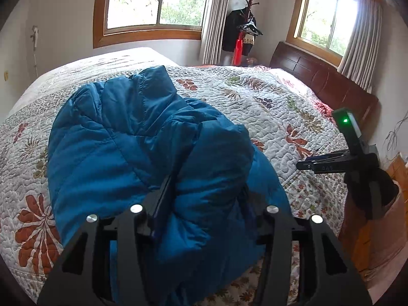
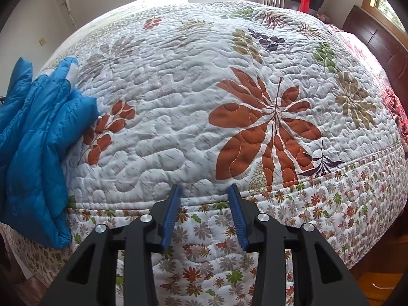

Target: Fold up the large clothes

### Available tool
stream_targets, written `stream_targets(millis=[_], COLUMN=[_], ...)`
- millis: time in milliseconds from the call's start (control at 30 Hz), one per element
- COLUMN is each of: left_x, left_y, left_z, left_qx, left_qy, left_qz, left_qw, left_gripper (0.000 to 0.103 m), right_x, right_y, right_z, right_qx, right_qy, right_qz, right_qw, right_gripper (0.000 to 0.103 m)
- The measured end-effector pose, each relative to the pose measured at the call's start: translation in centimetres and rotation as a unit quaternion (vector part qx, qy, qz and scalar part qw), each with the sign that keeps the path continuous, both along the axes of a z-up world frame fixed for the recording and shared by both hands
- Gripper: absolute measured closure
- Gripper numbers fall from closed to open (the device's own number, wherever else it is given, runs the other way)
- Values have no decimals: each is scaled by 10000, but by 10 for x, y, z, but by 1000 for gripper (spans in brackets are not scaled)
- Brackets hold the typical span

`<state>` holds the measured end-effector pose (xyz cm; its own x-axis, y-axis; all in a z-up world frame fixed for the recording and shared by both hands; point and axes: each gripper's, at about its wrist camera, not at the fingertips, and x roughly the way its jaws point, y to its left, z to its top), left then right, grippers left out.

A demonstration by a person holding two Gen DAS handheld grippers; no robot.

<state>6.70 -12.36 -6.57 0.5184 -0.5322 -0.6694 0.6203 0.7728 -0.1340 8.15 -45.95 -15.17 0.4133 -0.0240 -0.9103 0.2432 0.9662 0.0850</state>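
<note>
Left wrist view: the left gripper (image 1: 204, 191) has its two fingers clenched on a bunched fold of the one blue puffer jacket (image 1: 122, 153), a quilted, shiny garment heaped in a rumpled mound that fills the space straight ahead of the fingers and rests on the floral quilt (image 1: 267, 97) of the single bed, with two windows and one coat rack (image 1: 248, 23) beyond. In the right wrist view the right gripper (image 2: 204, 193) is released, its two blue pads (image 2: 169, 219) apart above the quilt's edge, holding nothing, the jacket lying well off to its left at the bed's near edge.
</note>
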Motion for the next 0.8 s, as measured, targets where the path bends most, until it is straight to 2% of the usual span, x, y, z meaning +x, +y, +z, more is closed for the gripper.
stream_targets(millis=[67,300,400,467,567,633,800], left_x=[-2,-17,-28,-32,-31,-28,-24], left_y=[5,15,25,33,50,59,75], left_z=[6,19,29,36,46,47,43], left_qx=[-158,-330,-444,-278,-274,-193,18], left_qy=[97,156,37,-83,-236,-255,-184], left_qz=[-56,-83,-76,224,666,1003,1496], left_qw=[9998,9993,9990,9993,9971,9944,9886], left_gripper=[39,35,34,32,32,32,32], right_x=[1,1,-6,-14,-25,-31,-30], right_y=[2,4,14,36,84,118,167], right_z=[0,2,12,31,64,79,92], right_qx=[-44,-58,45,-87,-340,-410,-434], right_qy=[8,33,-22,-197,-548,-707,-835], right_qz=[18,-10,25,251,789,1194,1582], right_qw=[10000,10000,10000,9995,9948,9895,9829], right_gripper=[62,62,62,62,54,54,54])
